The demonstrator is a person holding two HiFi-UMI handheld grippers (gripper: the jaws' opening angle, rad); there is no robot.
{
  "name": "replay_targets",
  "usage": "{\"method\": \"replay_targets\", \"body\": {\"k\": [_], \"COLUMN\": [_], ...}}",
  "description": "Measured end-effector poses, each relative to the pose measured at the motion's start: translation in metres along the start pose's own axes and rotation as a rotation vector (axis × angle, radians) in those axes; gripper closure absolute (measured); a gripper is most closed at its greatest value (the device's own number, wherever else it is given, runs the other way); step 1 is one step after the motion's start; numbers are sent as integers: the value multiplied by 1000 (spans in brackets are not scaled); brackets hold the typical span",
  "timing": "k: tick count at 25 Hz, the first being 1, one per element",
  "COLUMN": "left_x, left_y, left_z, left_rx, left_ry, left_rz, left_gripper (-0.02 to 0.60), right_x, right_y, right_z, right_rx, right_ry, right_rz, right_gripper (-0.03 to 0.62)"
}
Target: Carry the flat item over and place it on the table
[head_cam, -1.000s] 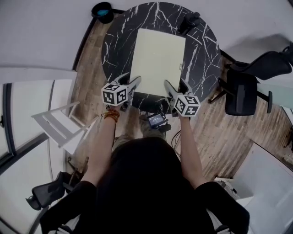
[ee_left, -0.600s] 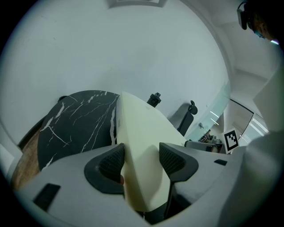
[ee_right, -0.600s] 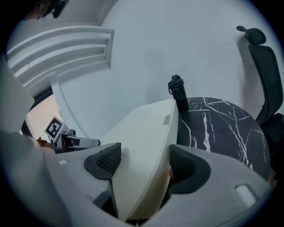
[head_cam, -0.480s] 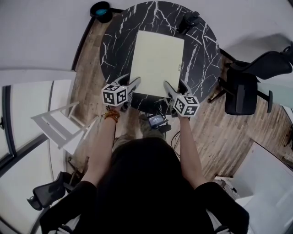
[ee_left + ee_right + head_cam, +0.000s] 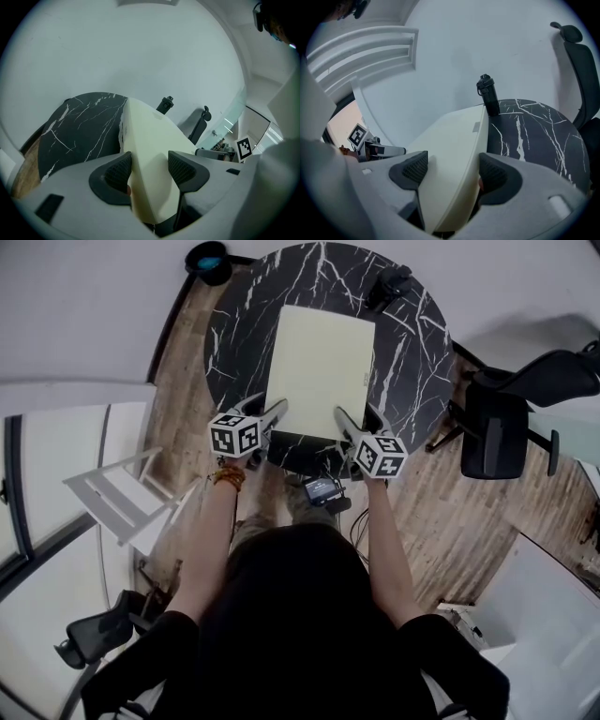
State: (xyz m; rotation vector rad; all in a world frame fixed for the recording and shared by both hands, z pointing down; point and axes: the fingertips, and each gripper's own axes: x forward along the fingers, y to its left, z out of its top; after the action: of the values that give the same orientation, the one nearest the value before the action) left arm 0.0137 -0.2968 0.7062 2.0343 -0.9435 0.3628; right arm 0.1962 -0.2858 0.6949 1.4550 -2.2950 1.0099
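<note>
A pale yellow flat board [image 5: 321, 367] lies over the middle of the round black marble table [image 5: 234, 324]. I cannot tell whether it touches the tabletop. My left gripper [image 5: 267, 414] is shut on its near left corner, and my right gripper [image 5: 356, 420] is shut on its near right corner. In the left gripper view the board [image 5: 150, 136] runs away between the left gripper's [image 5: 149, 169] dark pads. In the right gripper view the board [image 5: 454, 136] is clamped the same way in the right gripper [image 5: 452, 172].
A black bottle [image 5: 389, 282] [image 5: 487, 93] stands at the table's far right edge. A dark bowl [image 5: 209, 261] sits on the floor at far left. A black office chair [image 5: 506, 418] stands to the right and a white rack [image 5: 122, 498] to the left.
The board looks slightly smaller and its far edge has drawn in a little. Both grippers have stayed almost in place, still shut on it.
</note>
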Motion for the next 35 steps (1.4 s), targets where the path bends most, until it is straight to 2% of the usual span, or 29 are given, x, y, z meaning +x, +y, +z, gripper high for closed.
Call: {"method": "replay_targets", "body": {"k": [15, 35], "left_x": [15, 28], "left_y": [14, 34], "left_z": [-12, -42], "left_rx": [-32, -40], "left_ry": [40, 157], "left_rz": [14, 54], "left_gripper": [342, 341], "right_x": [16, 33], "right_y": [-15, -23], "right_z": [-19, -48], "right_rx": [56, -7], "right_ry": [55, 177], "right_rz": [-5, -14], "right_gripper": [256, 253]}}
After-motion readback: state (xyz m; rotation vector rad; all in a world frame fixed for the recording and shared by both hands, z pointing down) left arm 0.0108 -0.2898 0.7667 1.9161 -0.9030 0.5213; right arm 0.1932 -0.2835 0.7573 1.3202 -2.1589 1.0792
